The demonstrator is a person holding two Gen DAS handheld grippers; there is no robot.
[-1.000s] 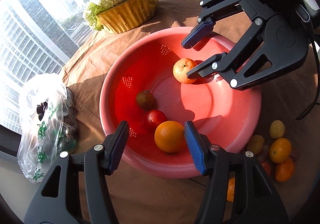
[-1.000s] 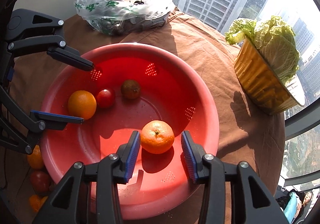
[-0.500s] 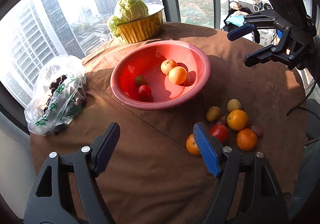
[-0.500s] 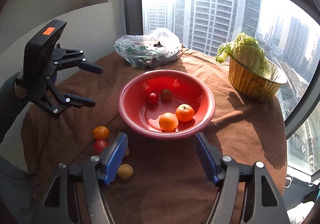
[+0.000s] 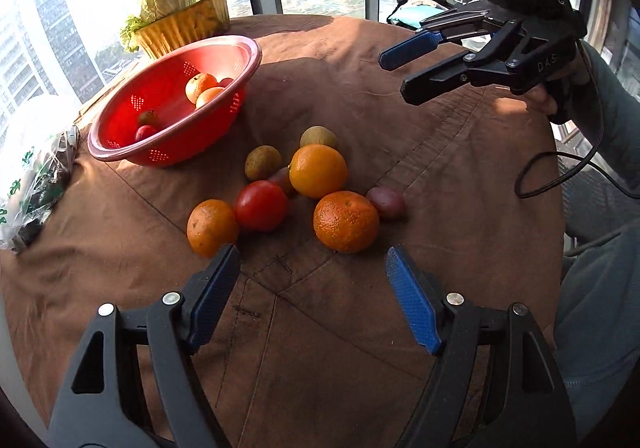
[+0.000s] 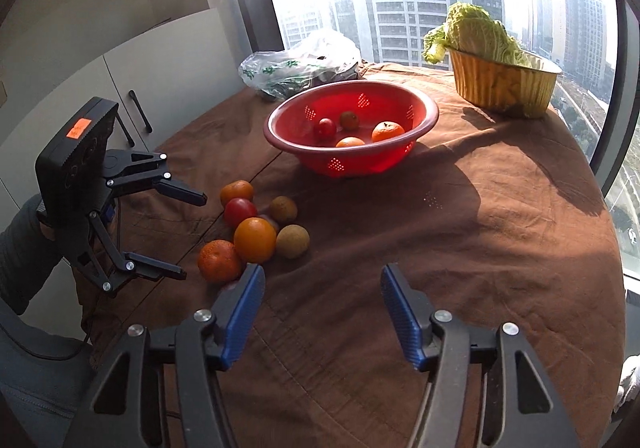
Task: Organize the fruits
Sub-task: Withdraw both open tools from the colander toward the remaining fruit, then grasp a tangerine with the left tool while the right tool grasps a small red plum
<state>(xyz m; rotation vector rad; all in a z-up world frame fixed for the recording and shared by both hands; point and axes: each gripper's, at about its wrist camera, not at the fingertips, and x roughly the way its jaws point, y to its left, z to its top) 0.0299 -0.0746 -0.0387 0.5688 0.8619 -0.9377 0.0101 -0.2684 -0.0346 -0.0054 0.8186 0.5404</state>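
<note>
Left wrist view: both grippers, left gripper (image 5: 312, 280) and right gripper (image 5: 396, 72), hang wide-fingered and empty; the right's have just narrowed slightly. Loose fruit pile (image 5: 304, 188) lies near the red basket (image 5: 176, 152); a clumsy pinch could roll neighbours off the surface (image 5: 460, 208).

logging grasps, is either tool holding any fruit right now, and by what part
Nothing is held. The left tool and right tool are both open and empty above the cloth.

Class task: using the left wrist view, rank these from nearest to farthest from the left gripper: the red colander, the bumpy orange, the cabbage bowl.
From the left gripper:
1. Bumpy orange, just ahead of the fingertips.
2. Red colander, farther back, left.
3. Cabbage bowl, behind the colander by the window.
</note>
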